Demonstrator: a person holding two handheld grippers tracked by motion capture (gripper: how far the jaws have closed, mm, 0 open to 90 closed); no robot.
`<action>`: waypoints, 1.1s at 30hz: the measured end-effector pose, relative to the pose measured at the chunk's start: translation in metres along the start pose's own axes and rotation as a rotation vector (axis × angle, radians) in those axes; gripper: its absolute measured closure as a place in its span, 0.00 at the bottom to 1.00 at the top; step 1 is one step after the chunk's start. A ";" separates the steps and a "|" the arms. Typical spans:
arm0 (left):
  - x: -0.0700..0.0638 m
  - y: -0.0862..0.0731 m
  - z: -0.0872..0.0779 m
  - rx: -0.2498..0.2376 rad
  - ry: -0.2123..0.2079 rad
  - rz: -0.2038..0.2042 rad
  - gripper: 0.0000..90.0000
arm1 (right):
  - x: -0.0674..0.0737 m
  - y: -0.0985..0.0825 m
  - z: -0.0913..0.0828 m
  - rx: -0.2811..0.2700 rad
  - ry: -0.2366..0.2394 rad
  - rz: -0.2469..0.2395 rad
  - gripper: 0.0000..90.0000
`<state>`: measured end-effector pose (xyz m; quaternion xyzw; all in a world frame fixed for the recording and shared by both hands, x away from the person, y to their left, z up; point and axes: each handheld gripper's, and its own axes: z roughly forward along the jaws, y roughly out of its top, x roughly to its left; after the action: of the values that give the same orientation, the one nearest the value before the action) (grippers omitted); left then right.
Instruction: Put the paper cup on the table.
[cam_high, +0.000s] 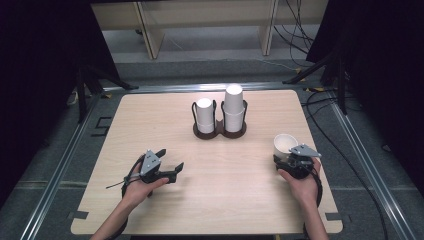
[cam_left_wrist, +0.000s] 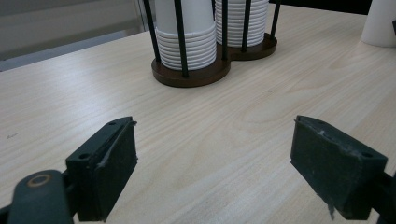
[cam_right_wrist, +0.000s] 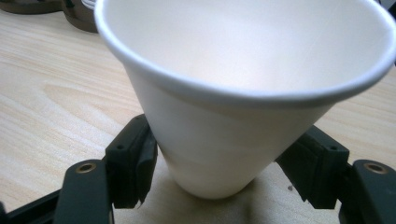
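Right tongs (cam_right_wrist: 215, 186) loosely flank the upright paper cup (cam_right_wrist: 233, 93); left tongs (cam_left_wrist: 215, 172) rest low, agape, empty.

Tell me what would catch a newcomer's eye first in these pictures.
Probably the white paper cup standing mouth up between the right gripper's jaws, near the table's right edge. Next, the dark two-slot cup holder at the table's far middle, with two stacks of upturned white cups, the right one taller. The left gripper rests open and empty at front left.

A white paper cup (cam_right_wrist: 243, 93) stands on the wooden table (cam_right_wrist: 46, 93). The right gripper (cam_right_wrist: 219, 163) has one black jaw on each side of it, near its bottom.
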<state>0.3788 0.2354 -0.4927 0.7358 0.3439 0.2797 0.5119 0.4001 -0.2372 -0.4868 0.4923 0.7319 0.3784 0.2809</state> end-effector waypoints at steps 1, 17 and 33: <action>0.000 0.000 0.000 0.000 0.000 0.001 0.15 | 0.000 0.000 0.000 0.001 0.000 0.001 0.35; -0.001 -0.002 0.002 -0.016 -0.008 0.002 0.15 | 0.005 -0.002 -0.003 0.029 0.008 0.042 0.17; 0.001 -0.003 0.000 -0.025 0.000 -0.007 0.15 | 0.018 -0.022 -0.040 -0.008 -0.033 0.039 0.17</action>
<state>0.3788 0.2366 -0.4953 0.7281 0.3431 0.2819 0.5222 0.3513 -0.2366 -0.4836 0.5114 0.7158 0.3786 0.2877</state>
